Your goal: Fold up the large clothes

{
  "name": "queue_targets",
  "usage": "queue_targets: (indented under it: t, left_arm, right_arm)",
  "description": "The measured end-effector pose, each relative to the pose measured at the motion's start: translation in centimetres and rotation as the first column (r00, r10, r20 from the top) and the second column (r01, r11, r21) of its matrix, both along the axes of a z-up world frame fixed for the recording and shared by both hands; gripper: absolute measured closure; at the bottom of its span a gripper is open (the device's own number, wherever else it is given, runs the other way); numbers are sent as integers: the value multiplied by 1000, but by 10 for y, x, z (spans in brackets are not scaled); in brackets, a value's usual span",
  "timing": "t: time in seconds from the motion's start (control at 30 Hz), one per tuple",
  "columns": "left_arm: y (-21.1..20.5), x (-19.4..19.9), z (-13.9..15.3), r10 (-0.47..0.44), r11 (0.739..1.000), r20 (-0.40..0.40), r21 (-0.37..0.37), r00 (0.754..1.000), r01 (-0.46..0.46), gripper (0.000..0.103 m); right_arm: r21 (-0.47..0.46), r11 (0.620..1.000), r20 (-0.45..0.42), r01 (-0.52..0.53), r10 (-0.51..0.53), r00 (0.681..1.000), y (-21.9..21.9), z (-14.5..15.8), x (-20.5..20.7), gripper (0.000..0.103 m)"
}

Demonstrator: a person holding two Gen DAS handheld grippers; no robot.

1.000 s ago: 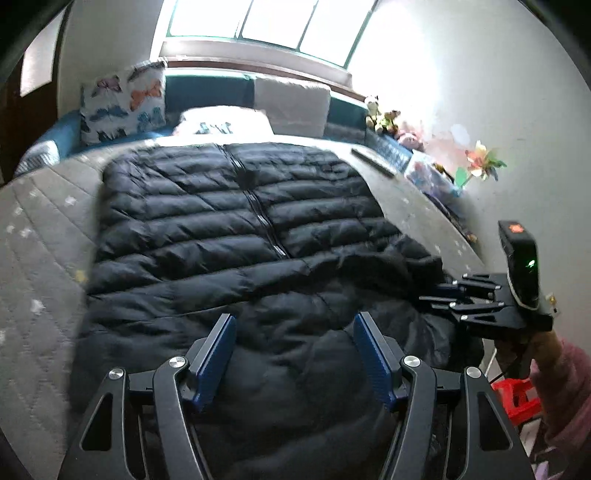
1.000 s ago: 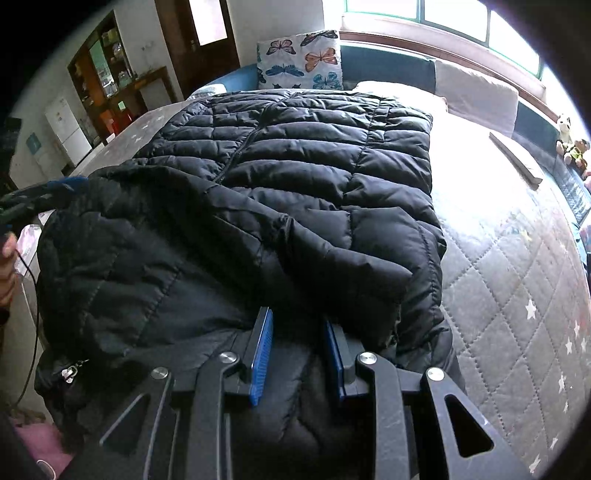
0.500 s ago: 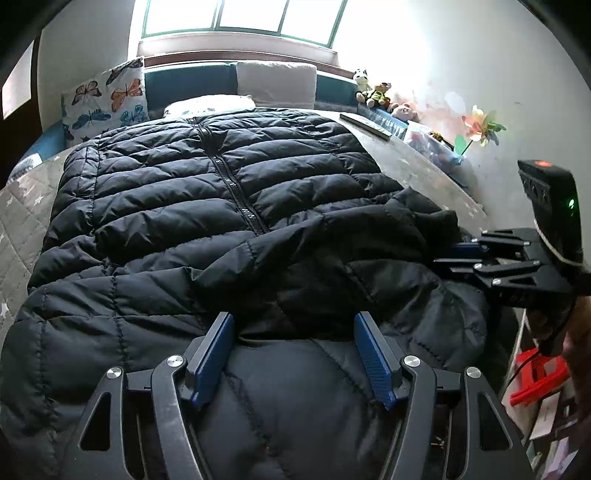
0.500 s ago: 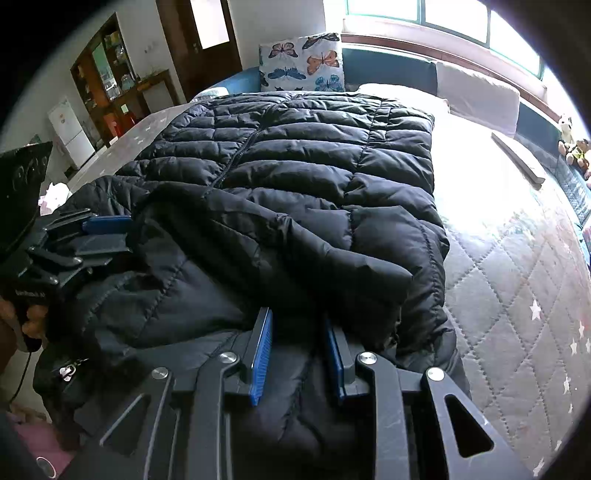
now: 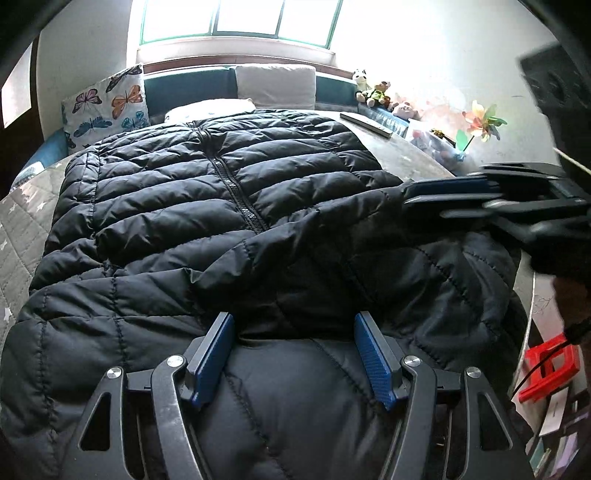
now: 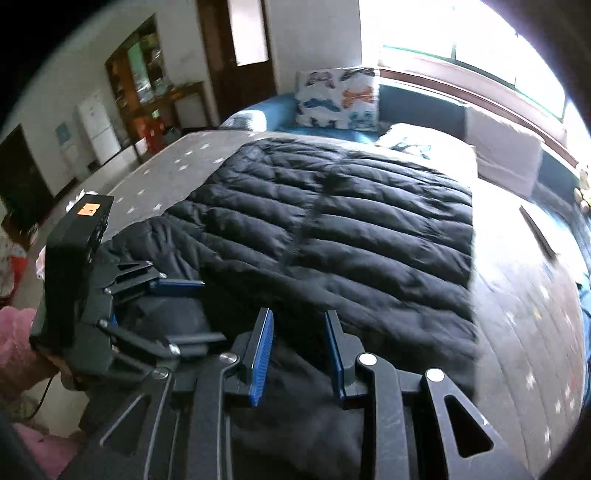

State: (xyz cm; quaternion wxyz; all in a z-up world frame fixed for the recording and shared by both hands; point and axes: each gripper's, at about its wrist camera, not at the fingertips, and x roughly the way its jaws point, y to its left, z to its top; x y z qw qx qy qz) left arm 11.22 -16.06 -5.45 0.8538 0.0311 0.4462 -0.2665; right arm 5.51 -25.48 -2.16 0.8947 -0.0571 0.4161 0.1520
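A black quilted puffer jacket (image 5: 229,192) lies spread, zip up, across a bed covered by a grey quilted bedspread with small white stars (image 6: 535,332), filling the middle of both views. Its near end is folded back over itself in a thick bunched layer at the lower part of each frame. In the left wrist view the left gripper (image 5: 295,347) sits low in the frame with its blue-padded fingers (image 5: 212,354) spread wide apart, jacket fabric lying between them. In the right wrist view the right gripper (image 6: 297,350) has its jaws narrowed around a ridge of the jacket; whether they truly pinch it cannot be told. At the head of the bed, in the upper frame, a butterfly-print cushion (image 5: 105,103) leans beside a teal headboard (image 5: 188,86) and a grey pillow (image 5: 275,85), under a bright window (image 5: 240,18). Soft toys (image 5: 373,90) sit at upper right, near a paper pinwheel (image 5: 482,122) against the white wall. A dark wooden door (image 6: 236,55), a shelf unit (image 6: 144,74) and a white fridge (image 6: 98,127) stand at upper left of the right wrist view
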Motion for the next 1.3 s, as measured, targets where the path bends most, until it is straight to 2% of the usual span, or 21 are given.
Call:
queue_targets:
  t: [0.17, 0.27, 0.53, 0.6, 0.67, 0.77, 0.87, 0.97, 1.07, 1.17, 1.3]
  left_arm:
    - [-1, -2, 0, -4, 1000, 8, 9, 1000, 4, 34]
    - [-4, -3, -1, -8, 1000, 21, 25, 1000, 8, 34]
    - [5, -5, 9, -24, 1000, 15, 7, 1000, 24, 34]
    - [11, -11, 23, -39, 999, 17, 12, 999, 39, 34]
    - [24, -22, 42, -45, 999, 51, 7, 998, 45, 34]
    - [51, -37, 66, -14, 1000, 109, 14, 994, 13, 34]
    - [83, -42, 77, 45, 999, 110, 3, 993, -46, 34]
    - [114, -43, 72, 108, 994, 80, -2, 991, -109, 34]
    - [137, -42, 47, 154, 988, 2, -23, 988, -154, 34]
    - [143, -46, 30, 156, 987, -2, -33, 988, -156, 34]
    - [144, -47, 26, 162, 987, -6, -21, 987, -162, 34]
  right_arm:
    - [-41, 999, -97, 11, -15, 995, 8, -40, 29, 72]
    - [25, 999, -135, 36, -33, 990, -3, -53, 32, 72]
    - [21, 1000, -134, 2, 1, 991, -15, -31, -1, 72]
    - [-2, 1000, -143, -13, 13, 990, -24, -26, -18, 72]
    - [-36, 999, -151, -6, 0, 989, -33, -27, -31, 72]
    - [-6, 1000, -170, 5, -5, 985, -47, -28, -45, 72]
    - [32, 999, -178, 14, -8, 984, -56, -28, -50, 72]
    - [49, 999, -182, 11, -2, 983, -58, -33, -49, 72]
    - [49, 999, -175, 6, 3, 984, -57, -47, -50, 72]
    - [51, 999, -140, -4, 11, 990, -57, -54, -53, 72]
    - [33, 999, -155, -1, 6, 988, -58, -39, -58, 72]
